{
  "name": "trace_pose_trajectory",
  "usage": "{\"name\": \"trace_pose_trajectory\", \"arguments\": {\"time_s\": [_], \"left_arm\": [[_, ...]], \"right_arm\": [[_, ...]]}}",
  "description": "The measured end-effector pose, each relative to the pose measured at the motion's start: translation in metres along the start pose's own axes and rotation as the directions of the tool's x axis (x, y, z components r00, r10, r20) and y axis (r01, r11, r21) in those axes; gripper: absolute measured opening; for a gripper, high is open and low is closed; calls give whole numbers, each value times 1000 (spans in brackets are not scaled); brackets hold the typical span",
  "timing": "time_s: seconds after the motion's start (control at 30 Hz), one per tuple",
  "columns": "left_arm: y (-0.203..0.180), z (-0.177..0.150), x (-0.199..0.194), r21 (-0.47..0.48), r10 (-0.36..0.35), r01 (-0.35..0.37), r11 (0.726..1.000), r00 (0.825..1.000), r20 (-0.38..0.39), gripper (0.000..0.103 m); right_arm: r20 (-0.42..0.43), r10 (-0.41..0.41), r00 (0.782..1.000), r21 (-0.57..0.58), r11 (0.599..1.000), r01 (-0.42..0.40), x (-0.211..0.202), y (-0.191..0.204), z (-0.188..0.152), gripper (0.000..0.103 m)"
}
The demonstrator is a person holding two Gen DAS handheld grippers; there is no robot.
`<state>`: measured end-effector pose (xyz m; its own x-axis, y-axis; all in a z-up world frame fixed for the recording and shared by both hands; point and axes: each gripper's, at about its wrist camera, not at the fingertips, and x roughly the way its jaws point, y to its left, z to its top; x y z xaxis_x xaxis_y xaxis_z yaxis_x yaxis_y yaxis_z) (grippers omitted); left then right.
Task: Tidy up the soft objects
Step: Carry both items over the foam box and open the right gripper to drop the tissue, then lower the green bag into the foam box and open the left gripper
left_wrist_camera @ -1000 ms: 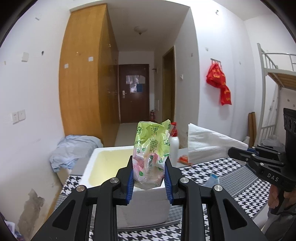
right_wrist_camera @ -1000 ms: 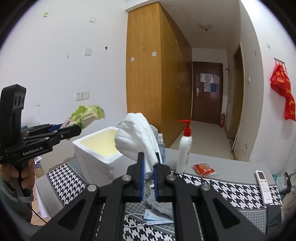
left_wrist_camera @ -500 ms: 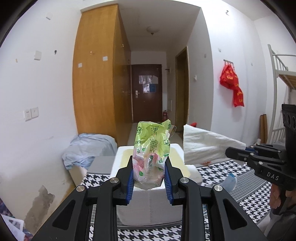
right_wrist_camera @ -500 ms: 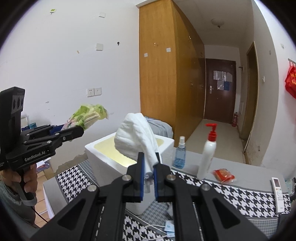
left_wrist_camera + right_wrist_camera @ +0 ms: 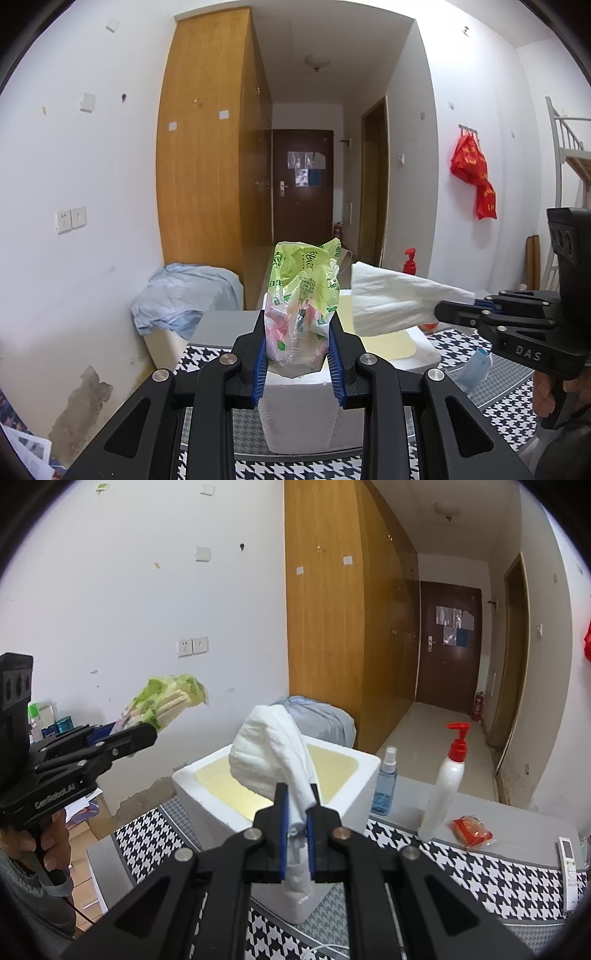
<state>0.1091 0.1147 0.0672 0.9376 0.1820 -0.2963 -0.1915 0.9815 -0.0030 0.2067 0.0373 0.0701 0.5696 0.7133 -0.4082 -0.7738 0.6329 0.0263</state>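
My left gripper (image 5: 297,354) is shut on a crumpled green and pink plastic bag (image 5: 301,299) and holds it in the air just before the near wall of the white foam box (image 5: 299,413). My right gripper (image 5: 295,830) is shut on a white cloth (image 5: 271,753) and holds it above the same box (image 5: 336,797), whose inside is yellow. The right gripper with the cloth (image 5: 395,302) shows at the right of the left wrist view. The left gripper with the bag (image 5: 162,705) shows at the left of the right wrist view.
The box stands on a houndstooth table cover (image 5: 480,871). Behind it are a blue spray bottle (image 5: 386,786), a white pump bottle (image 5: 445,786), a red packet (image 5: 471,830) and a remote (image 5: 569,871). A blue cloth pile (image 5: 181,291) lies left by the wall.
Both grippers have moved left and closer to the foam box, each still holding its item. The white cloth now hangs over the box opening.
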Motion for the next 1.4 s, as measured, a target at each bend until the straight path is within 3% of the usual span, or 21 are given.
{"name": "trace_pose_trajectory", "arguments": {"time_s": [0.57,0.63,0.7,0.77,1.0,1.2,1.4], "left_arm": [[13,1,9,-31,15,-15,999,1000,-5,30],[14,0,11,-34,15,-16,999,1000,-10,30],[13,1,12,-34,16,-17,999,1000,-11,30],[13,1,12,-34,16,-16,999,1000,-10,30],[11,0,20,-36,5,-6,999,1000,-28,30],[9,3,26,-26,-12,11,1000,999,-33,30],[0,4,33,-14,-40,39,999,998,-42,30]], "right_arm": [[-94,38,995,23,999,-36,45,4,9,12],[-109,45,993,31,999,-42,49,3,9,25],[-119,47,992,37,998,-43,51,1,7,71],[-111,48,993,41,998,-44,48,1,5,81],[-82,48,996,42,998,-44,33,-1,2,98],[-40,72,997,59,996,-70,15,-5,0,103],[-31,38,999,87,996,-35,3,-20,-4,103]]}}
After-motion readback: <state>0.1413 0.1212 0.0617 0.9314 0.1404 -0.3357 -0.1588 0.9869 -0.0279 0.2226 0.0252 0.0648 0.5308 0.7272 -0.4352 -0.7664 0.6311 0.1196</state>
